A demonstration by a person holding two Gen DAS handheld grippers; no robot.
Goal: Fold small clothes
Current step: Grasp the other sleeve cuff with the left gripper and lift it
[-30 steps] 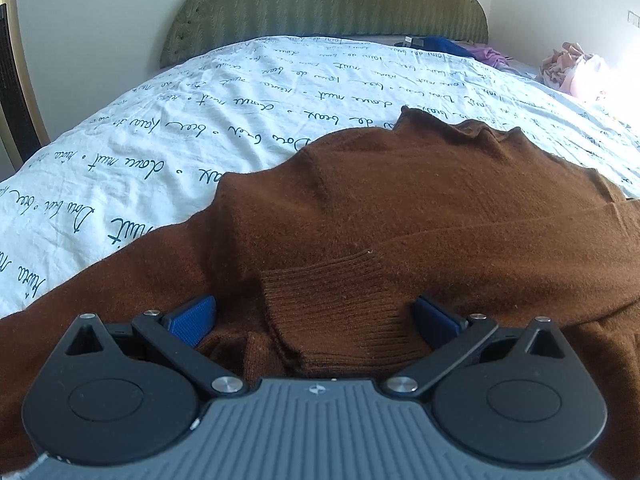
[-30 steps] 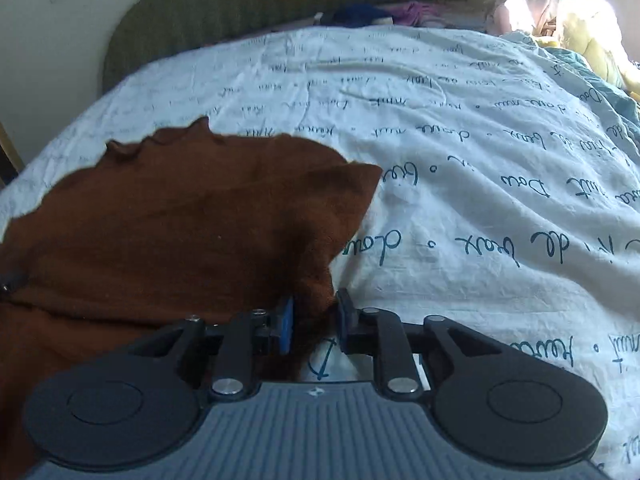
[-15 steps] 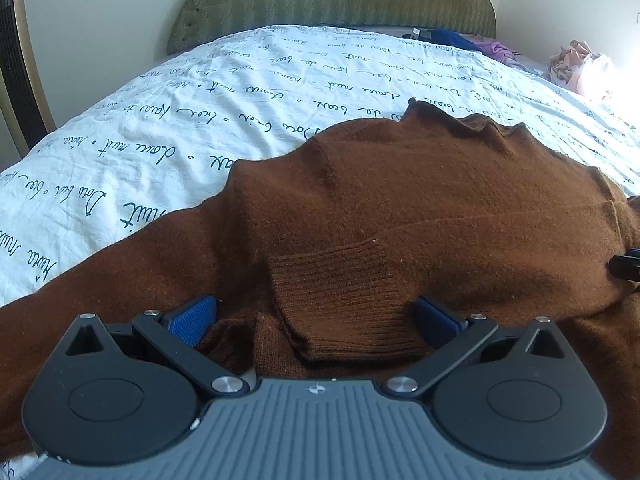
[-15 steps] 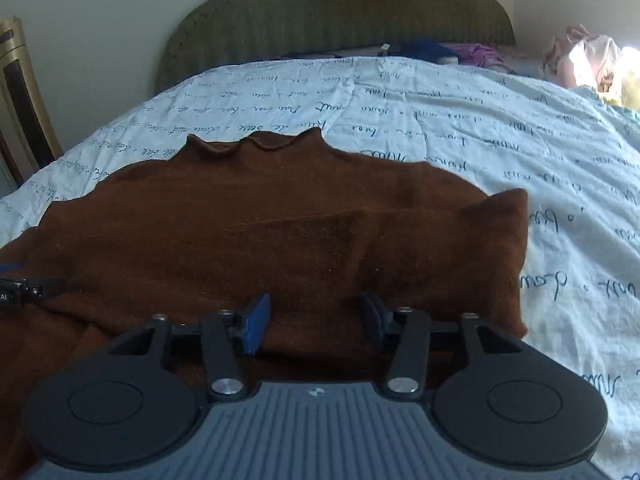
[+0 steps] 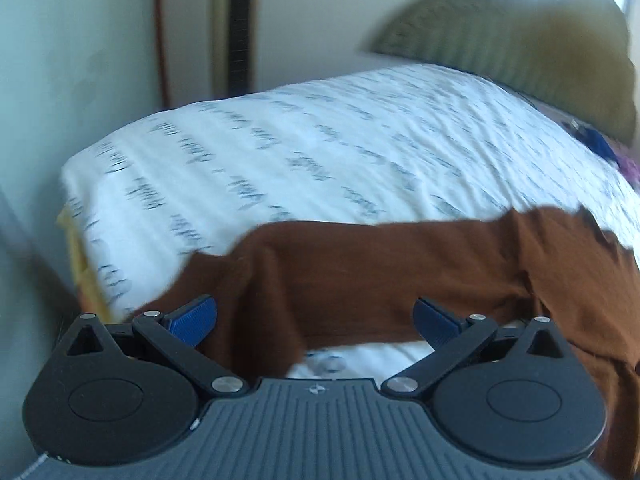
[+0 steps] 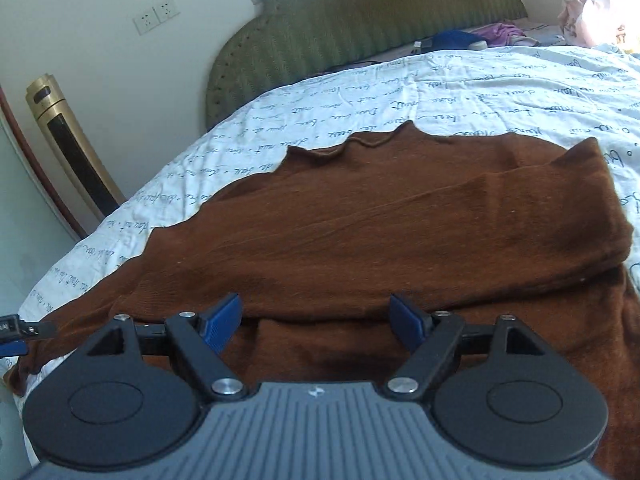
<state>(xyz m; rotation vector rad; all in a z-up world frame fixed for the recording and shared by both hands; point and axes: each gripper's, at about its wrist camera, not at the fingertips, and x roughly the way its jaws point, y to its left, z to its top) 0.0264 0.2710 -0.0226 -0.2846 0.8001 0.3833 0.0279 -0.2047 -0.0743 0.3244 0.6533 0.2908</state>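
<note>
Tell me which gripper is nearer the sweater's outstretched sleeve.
Left. The left gripper hangs open over the sleeve; the right gripper, jaws just opened and empty, is over the folded body, apart from it.

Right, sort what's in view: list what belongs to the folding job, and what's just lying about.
For the job:
- brown sweater, spread on the bed, one sleeve folded across it
- right tool, open above the sweater, jaws just been opening, nothing between them
- left tool, open over the other sleeve

Lying about:
- blue garment by the headboard
- pink clothes
- tower fan
</note>
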